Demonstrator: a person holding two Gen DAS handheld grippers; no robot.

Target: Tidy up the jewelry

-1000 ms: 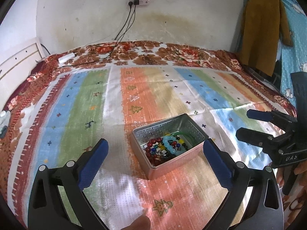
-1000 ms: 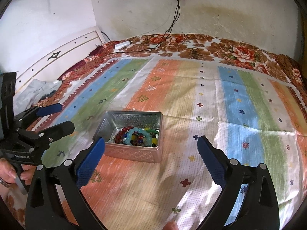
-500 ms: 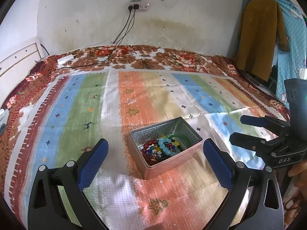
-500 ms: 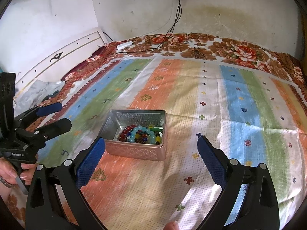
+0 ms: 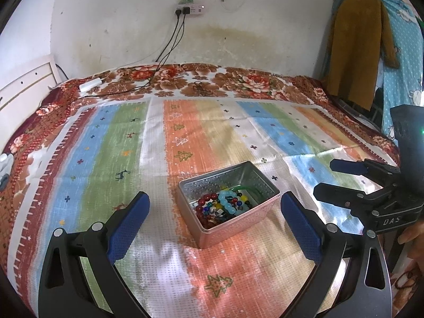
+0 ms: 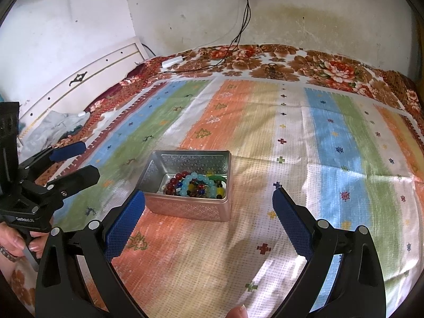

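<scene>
A silver metal tin point(image 5: 239, 228) point(image 6: 185, 209) stands without a lid on the striped bedspread. Inside it lies a heap of beaded bracelets point(image 5: 225, 205) point(image 6: 197, 184): dark red, pale blue, yellow and a green bangle. My left gripper point(image 5: 214, 212) is open, its blue pads either side of the tin and nearer the camera, with nothing held. My right gripper point(image 6: 209, 206) is open too, hanging just in front of the tin's near wall. Each gripper appears in the other's view: the right one point(image 5: 344, 180) at the right edge, the left one point(image 6: 71, 161) at the left edge.
A striped cloth point(image 5: 106, 137) covers a bed with a floral blanket point(image 5: 238, 79) at the back. A white charger and black cables point(image 5: 91, 84) run to a wall socket point(image 5: 189, 9). Clothes point(image 5: 355, 53) hang at the right. A white headboard point(image 6: 79, 84) and crumpled cloth point(image 6: 55, 127) lie left.
Both grippers have drawn back and risen a little from the tin, so it sits lower and nearer the middle of each view. The tin and beads have not moved.
</scene>
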